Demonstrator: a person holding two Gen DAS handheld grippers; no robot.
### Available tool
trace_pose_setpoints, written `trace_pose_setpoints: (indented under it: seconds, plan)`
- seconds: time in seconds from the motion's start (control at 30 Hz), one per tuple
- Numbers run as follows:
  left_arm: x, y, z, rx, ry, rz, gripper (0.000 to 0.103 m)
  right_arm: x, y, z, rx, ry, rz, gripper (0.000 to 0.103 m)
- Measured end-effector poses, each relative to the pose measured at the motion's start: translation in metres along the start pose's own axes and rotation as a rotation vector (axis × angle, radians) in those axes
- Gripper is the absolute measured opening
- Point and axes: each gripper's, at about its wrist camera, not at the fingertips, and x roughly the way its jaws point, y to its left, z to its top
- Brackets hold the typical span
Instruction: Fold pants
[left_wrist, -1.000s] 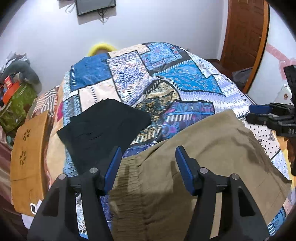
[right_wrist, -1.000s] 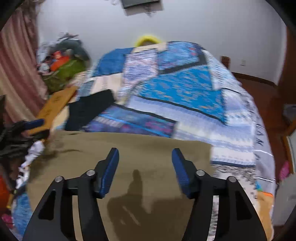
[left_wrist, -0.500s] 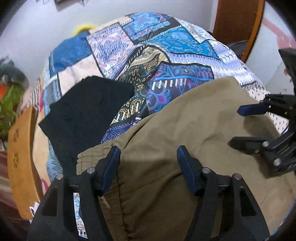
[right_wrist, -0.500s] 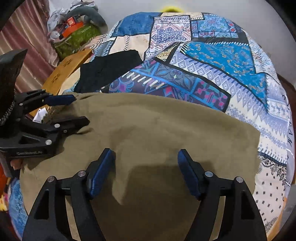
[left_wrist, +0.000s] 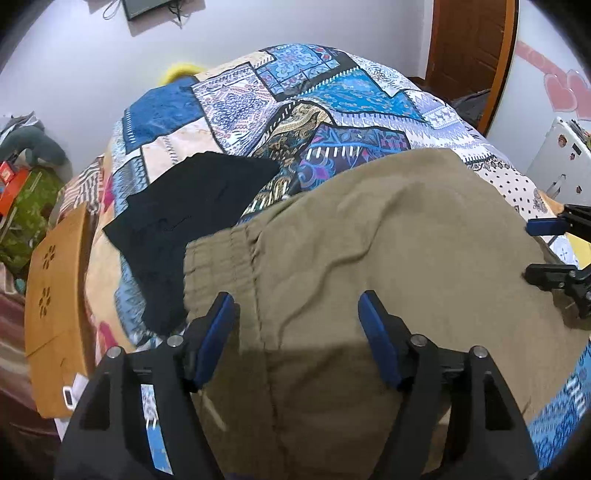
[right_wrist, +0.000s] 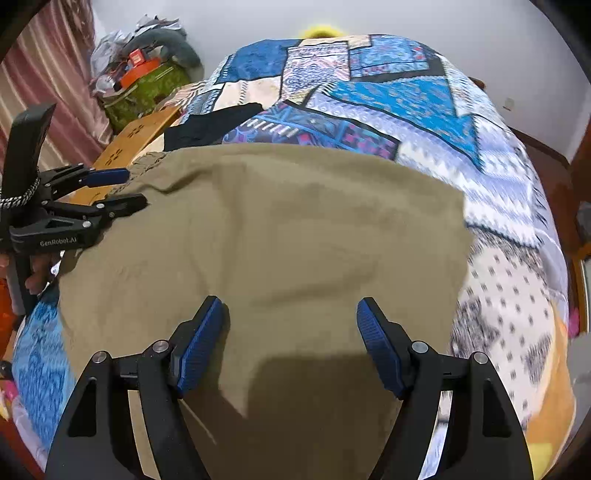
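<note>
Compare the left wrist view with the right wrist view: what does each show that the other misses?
Left wrist only: the wooden door, the dark screen on the wall, and the olive pants' gathered waistband seen close up.
Right wrist only: the pink curtain and the fingers of the hand holding the left tongs.
Both: the olive pants spread on the patchwork bedspread, the black garment, the wooden panel, and open tongs.

Olive cotton pants (left_wrist: 388, 240) lie spread on the patchwork quilted bed (left_wrist: 295, 96); folded black garment (left_wrist: 192, 210) beside their waistband, left.
</note>
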Motion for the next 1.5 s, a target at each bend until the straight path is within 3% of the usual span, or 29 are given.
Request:
trace_pose_setpoints:
  seconds: [0.33, 0.5, 0.63, 0.73, 0.9, 1.17, 1.33, 1.5]
  plan:
    - [-0.028, 0.017, -0.032, -0.067, -0.008, 0.025, 0.074, -0.029, -0.015, -0.050, 0.145, -0.035, -0.015, 0.072]
    - [-0.050, 0.039, -0.047, -0.156, -0.023, 0.020, 0.074, -0.040, -0.013, -0.060, 0.212, -0.066, -0.031, 0.072]
    - [-0.066, 0.058, -0.057, -0.255, -0.022, -0.018, 0.074, -0.052, 0.000, -0.055, 0.188, -0.105, -0.051, 0.072]
    - [-0.074, 0.067, -0.062, -0.324, -0.028, -0.070, 0.074, -0.061, 0.015, -0.042, 0.151, -0.151, -0.031, 0.072]
    - [-0.066, 0.058, -0.071, -0.390, 0.033, -0.228, 0.074, -0.056, 0.042, -0.020, 0.074, -0.194, -0.012, 0.073]
    - [-0.038, 0.032, -0.081, -0.417, 0.166, -0.397, 0.075, -0.005, 0.052, -0.018, 0.026, -0.049, -0.008, 0.073]
    - [-0.025, 0.042, -0.078, -0.497, 0.179, -0.504, 0.087, -0.008, 0.050, -0.023, 0.020, -0.045, 0.018, 0.073]
    - [-0.008, 0.061, -0.071, -0.629, 0.193, -0.588, 0.087, -0.006, 0.050, -0.025, 0.032, -0.045, 0.038, 0.074]
